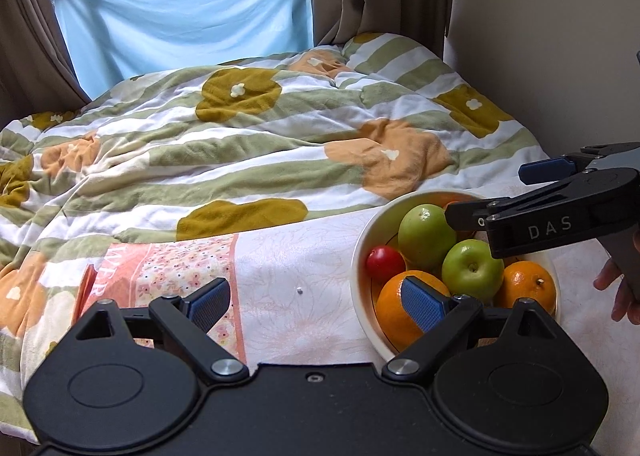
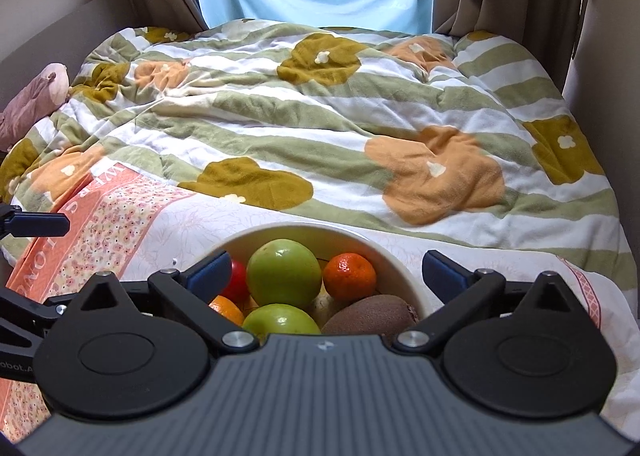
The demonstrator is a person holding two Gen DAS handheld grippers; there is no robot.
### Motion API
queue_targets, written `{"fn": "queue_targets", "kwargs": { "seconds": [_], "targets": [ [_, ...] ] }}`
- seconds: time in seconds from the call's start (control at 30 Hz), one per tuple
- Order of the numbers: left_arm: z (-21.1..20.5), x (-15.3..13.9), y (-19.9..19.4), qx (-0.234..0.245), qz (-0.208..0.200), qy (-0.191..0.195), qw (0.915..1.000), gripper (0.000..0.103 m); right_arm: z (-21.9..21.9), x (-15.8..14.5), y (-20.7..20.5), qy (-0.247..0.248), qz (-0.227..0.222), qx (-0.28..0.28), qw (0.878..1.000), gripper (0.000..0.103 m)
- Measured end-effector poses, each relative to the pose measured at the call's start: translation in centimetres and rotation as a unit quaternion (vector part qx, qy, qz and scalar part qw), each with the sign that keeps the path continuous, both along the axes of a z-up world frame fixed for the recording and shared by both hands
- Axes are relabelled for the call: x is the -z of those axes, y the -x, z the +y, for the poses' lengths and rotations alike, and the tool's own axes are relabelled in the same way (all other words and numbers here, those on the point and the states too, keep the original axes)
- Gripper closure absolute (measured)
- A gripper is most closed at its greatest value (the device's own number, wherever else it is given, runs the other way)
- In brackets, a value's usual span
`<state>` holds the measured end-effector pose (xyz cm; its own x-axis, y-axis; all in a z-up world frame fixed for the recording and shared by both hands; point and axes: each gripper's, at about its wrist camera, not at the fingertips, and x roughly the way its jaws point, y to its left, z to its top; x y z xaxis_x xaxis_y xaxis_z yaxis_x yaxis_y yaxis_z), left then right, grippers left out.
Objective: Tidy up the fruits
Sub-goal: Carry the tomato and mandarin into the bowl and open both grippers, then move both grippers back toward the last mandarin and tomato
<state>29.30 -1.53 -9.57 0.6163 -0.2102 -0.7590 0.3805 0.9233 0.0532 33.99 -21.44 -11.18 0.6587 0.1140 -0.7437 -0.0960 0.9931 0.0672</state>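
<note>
A cream bowl of fruit sits on the bed's pale cloth; it also shows in the right wrist view. It holds two green apples, oranges, a small red fruit and a brown kiwi. My left gripper is open and empty, its right finger in front of the bowl's near-left rim. My right gripper is open and empty, hovering over the bowl; it shows from the side in the left wrist view.
A green-striped flowered quilt covers the bed beyond the bowl. A pink patterned cloth lies left of the bowl. A pink plush toy lies at the far left. Curtains and a blue sheet hang at the window behind.
</note>
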Motion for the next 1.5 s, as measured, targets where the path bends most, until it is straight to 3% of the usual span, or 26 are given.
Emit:
{"fn": "queue_targets", "kwargs": {
  "seconds": [0.43,0.87,1.17,1.5],
  "targets": [
    [0.3,-3.5,2.9,-0.02,-0.04,0.013,0.9989,0.008,0.6,-4.9,4.1,0.009,-0.032,-0.01,0.999,0.0],
    [0.1,-7.7,10.2,-0.049,-0.097,0.037,0.9934,0.008,-0.8,-10.6,13.7,0.036,-0.089,-0.013,0.995,0.0],
    [-0.6,-7.5,15.8,-0.057,-0.114,0.031,0.9914,0.008,-1.6,-8.9,20.1,0.02,-0.069,-0.008,0.997,0.0],
    [-1.5,-2.2,17.3,-0.01,-0.07,0.02,0.9973,0.009,-1.5,-4.5,22.6,0.005,-0.035,0.031,0.999,0.0]
  ]
}}
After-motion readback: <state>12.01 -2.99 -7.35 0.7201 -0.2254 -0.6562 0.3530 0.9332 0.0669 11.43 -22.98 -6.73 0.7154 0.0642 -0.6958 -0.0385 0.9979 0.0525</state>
